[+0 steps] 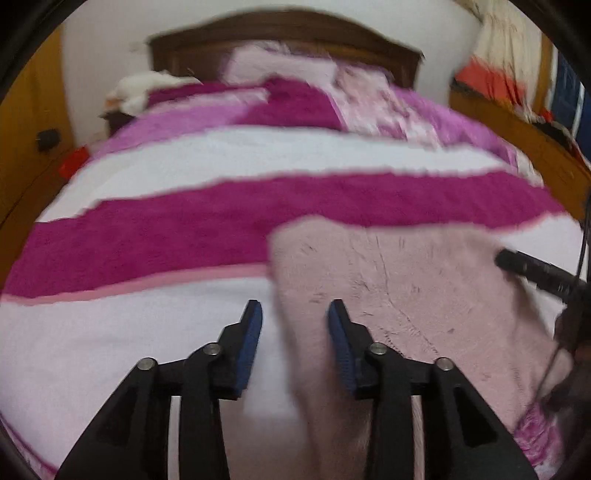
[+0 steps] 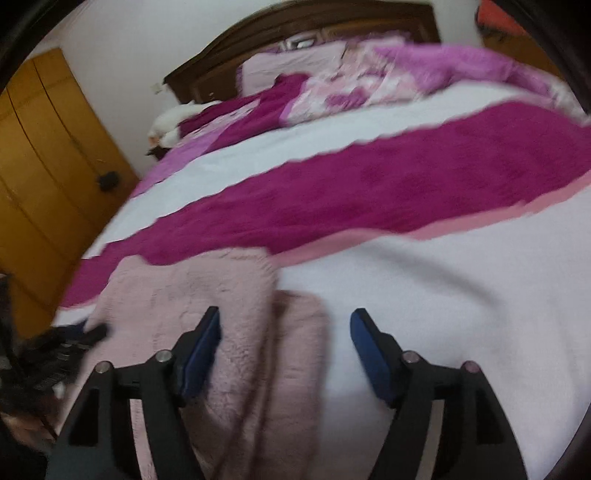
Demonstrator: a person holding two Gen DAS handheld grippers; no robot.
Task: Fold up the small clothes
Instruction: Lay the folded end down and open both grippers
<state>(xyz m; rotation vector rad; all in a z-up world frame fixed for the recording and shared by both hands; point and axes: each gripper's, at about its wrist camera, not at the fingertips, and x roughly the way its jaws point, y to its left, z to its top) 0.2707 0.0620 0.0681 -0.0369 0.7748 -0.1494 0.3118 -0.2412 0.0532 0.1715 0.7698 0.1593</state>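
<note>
A pale pink fleece garment lies flat on the bed, blurred in both views. My left gripper hovers over its left edge. The blue pads stand apart and the cloth's edge runs under the gap, not pinched. My right gripper is open wide over the garment's right side, where a narrower folded layer lies between the fingers without touching the pads. The other tool shows as a black shape at each view's edge: the right gripper's finger and the left gripper's finger.
The bed cover has magenta, white and pink stripes. Pillows and a crumpled quilt lie by the dark headboard. A wooden wardrobe stands to the left, and a white bundle rests by the bed's far corner.
</note>
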